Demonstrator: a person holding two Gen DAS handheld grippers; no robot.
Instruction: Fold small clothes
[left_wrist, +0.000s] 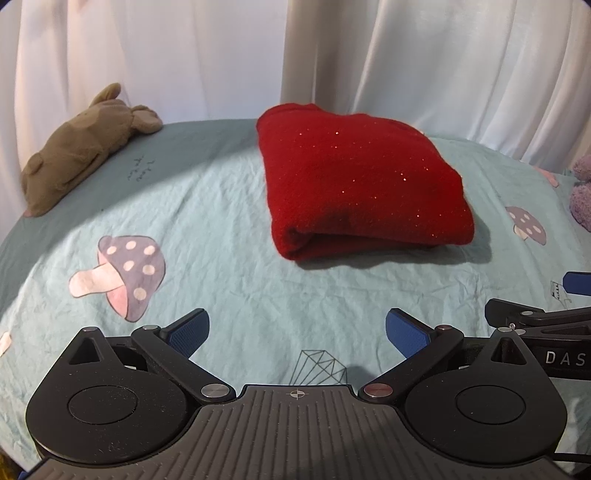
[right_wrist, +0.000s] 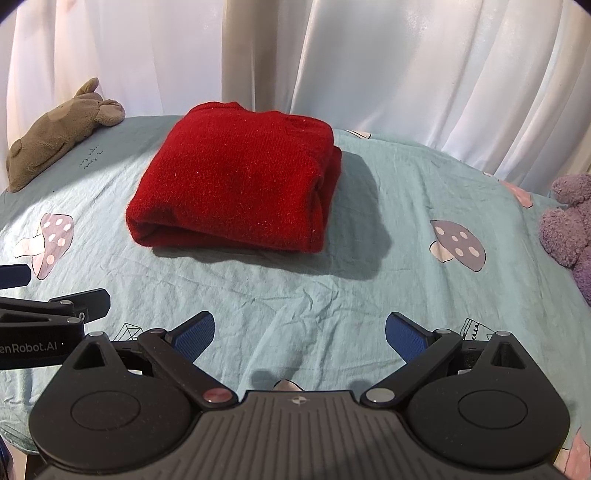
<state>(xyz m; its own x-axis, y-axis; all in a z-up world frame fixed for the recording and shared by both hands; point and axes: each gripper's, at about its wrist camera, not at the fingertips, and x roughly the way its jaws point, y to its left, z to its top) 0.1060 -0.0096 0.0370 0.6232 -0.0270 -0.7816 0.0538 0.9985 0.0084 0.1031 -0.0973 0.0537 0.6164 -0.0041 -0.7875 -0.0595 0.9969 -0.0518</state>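
Note:
A red knitted sweater (left_wrist: 362, 184) lies folded into a compact rectangle on the light teal bed sheet (left_wrist: 221, 280); it also shows in the right wrist view (right_wrist: 236, 184). My left gripper (left_wrist: 297, 332) is open and empty, hovering over the sheet in front of the sweater, apart from it. My right gripper (right_wrist: 299, 334) is open and empty too, in front of the sweater and slightly to its right. Each gripper shows at the edge of the other's view: the right one (left_wrist: 543, 317), the left one (right_wrist: 44, 310).
A brown plush toy (left_wrist: 81, 147) lies at the far left edge of the bed. A purple plush toy (right_wrist: 569, 229) sits at the right edge. White curtains (right_wrist: 406, 66) hang behind the bed. The sheet carries mushroom prints (left_wrist: 122, 273).

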